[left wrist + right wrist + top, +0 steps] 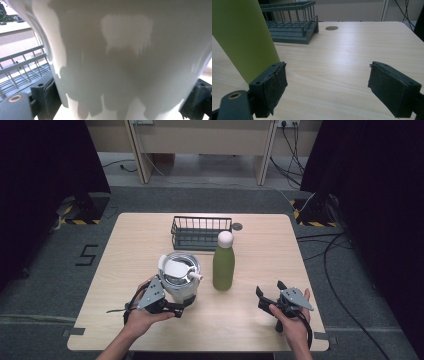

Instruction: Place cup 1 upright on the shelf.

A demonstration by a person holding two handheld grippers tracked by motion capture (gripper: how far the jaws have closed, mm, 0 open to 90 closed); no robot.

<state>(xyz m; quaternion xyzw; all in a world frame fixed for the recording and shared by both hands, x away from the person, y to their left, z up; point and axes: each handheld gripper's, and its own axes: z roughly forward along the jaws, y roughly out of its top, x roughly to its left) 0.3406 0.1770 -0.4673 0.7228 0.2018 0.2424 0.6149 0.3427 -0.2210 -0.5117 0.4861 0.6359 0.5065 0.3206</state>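
My left gripper [184,306] clamps the white lidded tumbler [179,279] low, so it could tip toward the green bottle [223,265]. My right gripper [270,301] hangs open, empty.

The high view looks forward and down on the whole table [260,320]. The left gripper view sits very close to the white cup [125,62]. The right gripper view looks low toward the far edge, sharing the basket [292,25] and green bottle [242,37].
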